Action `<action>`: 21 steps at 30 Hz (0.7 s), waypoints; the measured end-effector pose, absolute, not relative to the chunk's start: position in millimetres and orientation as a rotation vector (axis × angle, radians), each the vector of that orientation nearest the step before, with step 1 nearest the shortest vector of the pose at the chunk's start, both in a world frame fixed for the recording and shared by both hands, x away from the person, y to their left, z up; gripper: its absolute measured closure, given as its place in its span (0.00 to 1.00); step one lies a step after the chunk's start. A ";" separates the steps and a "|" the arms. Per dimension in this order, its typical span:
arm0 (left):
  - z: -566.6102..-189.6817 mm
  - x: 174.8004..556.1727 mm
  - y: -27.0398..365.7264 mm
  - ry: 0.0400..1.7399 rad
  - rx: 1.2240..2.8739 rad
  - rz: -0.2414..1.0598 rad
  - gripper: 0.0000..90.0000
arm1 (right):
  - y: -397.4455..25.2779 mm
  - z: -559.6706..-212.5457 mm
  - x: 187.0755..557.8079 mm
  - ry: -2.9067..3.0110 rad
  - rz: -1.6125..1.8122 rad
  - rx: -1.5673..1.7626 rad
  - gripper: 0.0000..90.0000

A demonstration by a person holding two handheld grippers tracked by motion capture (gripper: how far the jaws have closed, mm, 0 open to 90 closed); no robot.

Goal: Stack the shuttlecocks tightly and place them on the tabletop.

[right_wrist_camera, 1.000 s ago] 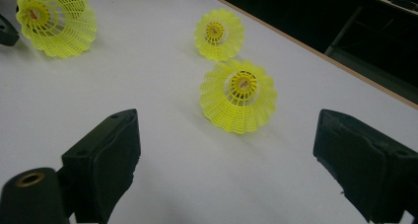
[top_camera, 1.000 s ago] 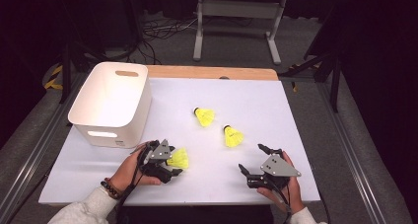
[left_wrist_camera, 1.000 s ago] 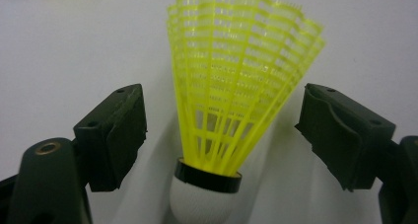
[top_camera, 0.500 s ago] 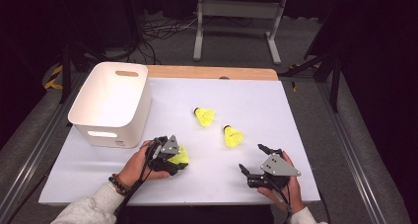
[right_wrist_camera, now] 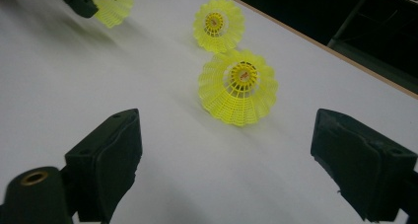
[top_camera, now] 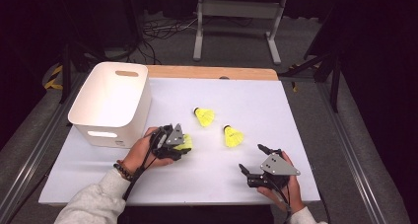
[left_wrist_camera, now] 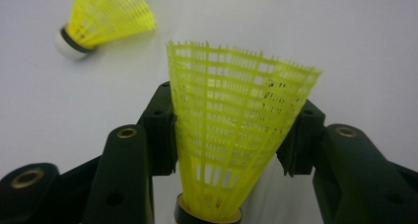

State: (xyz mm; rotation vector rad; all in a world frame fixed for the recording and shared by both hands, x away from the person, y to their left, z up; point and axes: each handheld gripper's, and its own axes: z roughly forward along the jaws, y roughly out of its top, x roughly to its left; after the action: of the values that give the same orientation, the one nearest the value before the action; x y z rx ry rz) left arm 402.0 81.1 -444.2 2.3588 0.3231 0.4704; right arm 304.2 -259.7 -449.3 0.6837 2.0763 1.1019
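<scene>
Three yellow plastic shuttlecocks are on or over the white table [top_camera: 256, 93]. My left gripper [top_camera: 178, 144] is shut on one shuttlecock [top_camera: 187, 143], near the white bin's front corner. In the left gripper view its mesh skirt [left_wrist_camera: 236, 125] stands between the jaws of this gripper [left_wrist_camera: 231, 135], cork end toward the camera. A second shuttlecock [top_camera: 204, 116] and a third [top_camera: 233, 136] lie loose mid-table. My right gripper [top_camera: 251, 158] stands open at the front right. In the right gripper view the third shuttlecock [right_wrist_camera: 239, 88] lies ahead of the gripper's [right_wrist_camera: 226, 155] wide jaws, apart from them.
A white plastic bin [top_camera: 111, 103] with handle slots stands at the table's left side. Bare tabletop stretches to the right and far side. A wooden strip [top_camera: 212, 72] edges the far side. Metal frames and cables stand on the floor beyond.
My left gripper has moved a little forward and to the right, carrying the shuttlecock. The right gripper and the two loose shuttlecocks have stayed put.
</scene>
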 end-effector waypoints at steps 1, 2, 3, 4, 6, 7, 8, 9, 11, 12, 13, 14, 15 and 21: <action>-444.3 406.5 79.8 0.324 2.361 0.488 0.56 | -260.1 -449.5 304.2 2.077 1.099 0.684 0.14; -445.4 411.1 78.3 0.320 2.357 0.507 0.56 | -260.4 -449.6 304.3 2.078 1.100 0.684 0.14; -446.9 415.0 76.2 0.327 2.366 0.515 0.56 | -260.6 -449.7 304.3 2.078 1.100 0.685 0.14; -448.6 419.1 74.0 0.327 2.380 0.533 0.56 | -260.6 -449.8 304.4 2.079 1.101 0.688 0.14; -452.1 427.4 71.6 0.320 2.387 0.524 0.56 | -261.0 -449.8 304.5 2.079 1.101 0.688 0.14; -453.6 429.8 70.9 0.324 2.390 0.525 0.56 | -261.2 -449.8 304.5 2.078 1.103 0.690 0.14; -455.2 432.5 70.1 0.329 2.399 0.535 0.55 | -261.3 -449.7 304.6 2.078 1.104 0.690 0.14; -456.9 435.2 69.8 0.335 2.408 0.534 0.55 | -261.7 -449.8 304.9 2.078 1.103 0.690 0.14; -458.7 437.8 69.5 0.351 2.415 0.545 0.54 | -261.9 -450.0 305.3 2.080 1.102 0.691 0.14; -460.1 439.2 69.5 0.352 2.422 0.543 0.52 | -261.8 -450.1 305.2 2.081 1.101 0.690 0.14; -461.3 439.8 69.4 0.353 2.429 0.534 0.50 | -261.7 -450.1 305.2 2.083 1.100 0.689 0.14; -462.7 440.0 68.9 0.369 2.433 0.535 0.46 | -261.5 -450.2 305.2 2.084 1.099 0.688 0.14; -463.0 440.7 69.4 0.374 2.433 0.532 0.43 | -261.2 -450.2 305.1 2.083 1.098 0.688 0.14; -462.1 441.8 73.1 0.435 2.380 0.474 0.28 | -261.3 -450.1 305.1 2.085 1.100 0.686 0.14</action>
State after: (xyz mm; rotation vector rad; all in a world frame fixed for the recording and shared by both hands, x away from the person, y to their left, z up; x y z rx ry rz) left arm 441.8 73.1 -462.1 2.3797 0.4349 0.4744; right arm 305.1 -261.3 -450.1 0.6857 2.0849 1.1005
